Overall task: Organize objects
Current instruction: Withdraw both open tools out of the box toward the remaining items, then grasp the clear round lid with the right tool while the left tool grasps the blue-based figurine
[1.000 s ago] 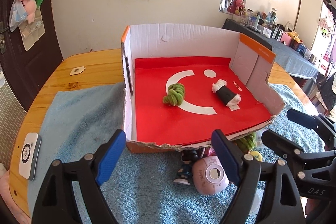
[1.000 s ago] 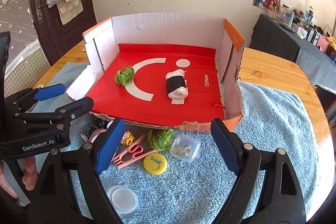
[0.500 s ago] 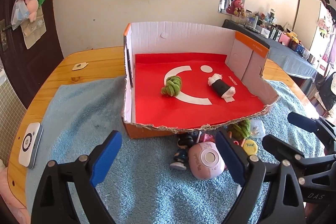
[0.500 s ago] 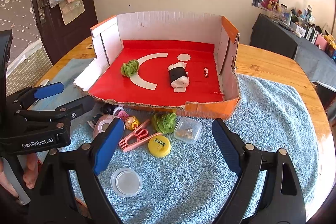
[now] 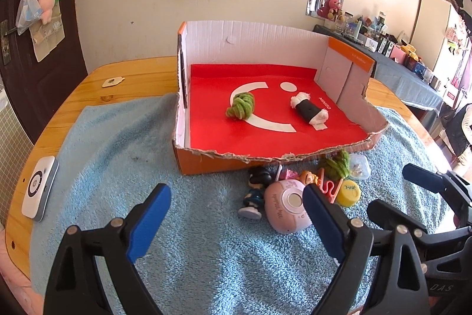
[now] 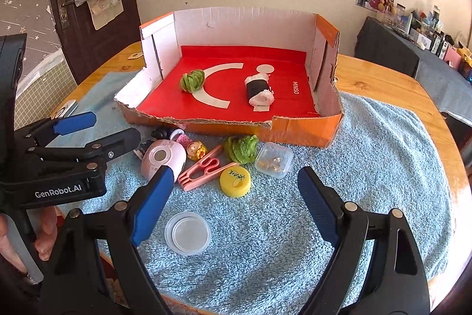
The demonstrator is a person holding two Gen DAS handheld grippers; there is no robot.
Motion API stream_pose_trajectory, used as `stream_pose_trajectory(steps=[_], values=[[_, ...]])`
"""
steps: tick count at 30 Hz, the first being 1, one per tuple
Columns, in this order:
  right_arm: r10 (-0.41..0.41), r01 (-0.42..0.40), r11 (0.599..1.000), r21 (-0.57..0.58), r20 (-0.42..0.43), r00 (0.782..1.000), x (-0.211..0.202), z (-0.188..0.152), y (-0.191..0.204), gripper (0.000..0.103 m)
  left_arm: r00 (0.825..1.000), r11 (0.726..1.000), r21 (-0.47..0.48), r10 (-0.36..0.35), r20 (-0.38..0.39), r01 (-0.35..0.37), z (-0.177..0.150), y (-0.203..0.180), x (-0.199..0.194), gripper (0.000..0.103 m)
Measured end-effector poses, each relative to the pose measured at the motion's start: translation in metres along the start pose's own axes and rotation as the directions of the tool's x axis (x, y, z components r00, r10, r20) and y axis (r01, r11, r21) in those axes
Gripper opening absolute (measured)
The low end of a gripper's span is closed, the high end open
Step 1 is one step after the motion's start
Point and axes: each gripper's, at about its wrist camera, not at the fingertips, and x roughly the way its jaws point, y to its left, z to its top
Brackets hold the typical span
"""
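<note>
A cardboard box (image 5: 206, 164) (image 6: 303, 132) with a red floor stands on the blue towel. Inside lie a green knotted rope toy (image 5: 240, 105) (image 6: 192, 80) and a black-and-white sushi roll toy (image 5: 309, 109) (image 6: 259, 92). In front of the box lie a pink round toy (image 5: 287, 205) (image 6: 162, 157), a small figure (image 5: 255, 191), a pink clip (image 6: 203, 169), a yellow cap (image 6: 235, 182), a green plush (image 6: 241, 148), a small clear box (image 6: 273, 160) and a clear lid (image 6: 188, 233). My left gripper (image 5: 236, 220) and right gripper (image 6: 233, 202) both stand open above the towel, holding nothing.
A white device (image 5: 38, 191) lies at the table's left edge. A small tag (image 5: 112, 81) rests on the wooden table (image 6: 383, 84) behind the towel (image 5: 118, 155). A dark door is at the far left, and a cluttered side table at the far right.
Both grippers have drawn back from the box, so the items in front of it now show more fully. Nothing was taken hold of.
</note>
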Motion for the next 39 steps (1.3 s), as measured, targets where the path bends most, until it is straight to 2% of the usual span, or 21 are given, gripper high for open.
stream_pose_trajectory(steps=[4,11,16,21,28,35,39], values=[[0.008,-0.008,1.0,-0.003,-0.003,1.0,-0.001,-0.004,0.003,0.086,1.0,1.0,0.001,-0.009,-0.006,0.009,-0.004,0.0,0.0,0.088],[0.014,-0.014,1.0,-0.002,-0.008,1.0,-0.002,-0.013,0.007,0.082,0.999,1.0,0.001,-0.024,-0.029,0.024,-0.01,0.001,0.003,0.073],[0.027,-0.027,1.0,-0.003,-0.031,0.999,0.001,-0.02,0.011,0.062,0.998,0.999,0.003,-0.034,-0.049,0.034,-0.015,0.001,0.007,0.063],[0.043,-0.044,0.999,-0.016,-0.06,0.997,0.006,-0.031,0.017,0.054,0.997,0.999,0.005,-0.043,-0.065,0.043,-0.019,0.002,0.011,0.053],[0.062,-0.064,0.998,-0.01,-0.09,0.994,0.011,-0.043,0.021,0.046,0.995,0.999,0.008,-0.049,-0.083,0.05,-0.022,0.004,0.016,0.045],[0.078,-0.081,0.997,-0.02,-0.105,0.991,0.016,-0.049,0.027,0.043,0.994,0.999,0.007,-0.051,-0.096,0.052,-0.026,0.005,0.02,0.044],[0.082,-0.085,0.996,-0.026,-0.107,0.991,0.018,-0.051,0.029,0.042,0.993,0.998,0.005,-0.055,-0.104,0.056,-0.027,0.005,0.023,0.039]])
